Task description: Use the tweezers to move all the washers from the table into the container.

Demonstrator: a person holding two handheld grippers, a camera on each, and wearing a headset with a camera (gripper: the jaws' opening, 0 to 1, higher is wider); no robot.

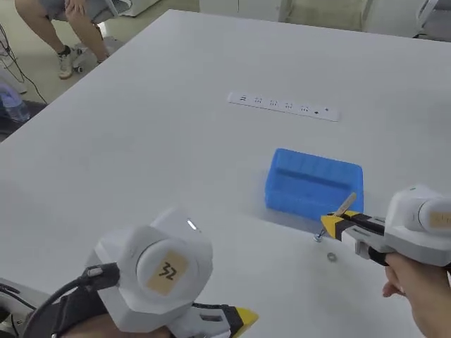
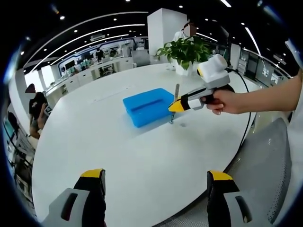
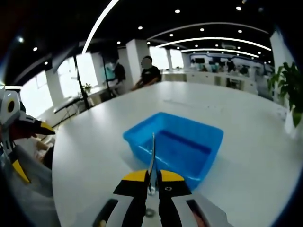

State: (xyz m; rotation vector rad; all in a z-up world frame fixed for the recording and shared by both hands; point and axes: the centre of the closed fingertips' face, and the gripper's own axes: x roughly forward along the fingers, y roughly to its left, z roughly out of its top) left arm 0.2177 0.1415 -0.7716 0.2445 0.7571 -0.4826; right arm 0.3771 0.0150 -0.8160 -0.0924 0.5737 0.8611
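Observation:
A blue container (image 1: 313, 182) sits on the white table (image 1: 141, 141). Just in front of it my right gripper (image 1: 328, 226) is shut on the tweezers (image 1: 345, 205), which stand nearly upright with their tips down on the table at the container's near wall. A small washer (image 1: 332, 257) lies a little nearer to me. In the right gripper view the tweezers (image 3: 152, 151) rise between the shut jaws before the container (image 3: 180, 142), and a washer (image 3: 150, 213) lies below. My left gripper (image 1: 243, 318) is low near me; in its own view the left gripper (image 2: 156, 189) is open and holds nothing.
A white power strip (image 1: 283, 105) lies beyond the container. A person (image 1: 70, 21) sits past the table's far left edge. A potted plant (image 2: 187, 49) stands at the table's far side. The table's edge (image 2: 227, 156) curves close to the left gripper.

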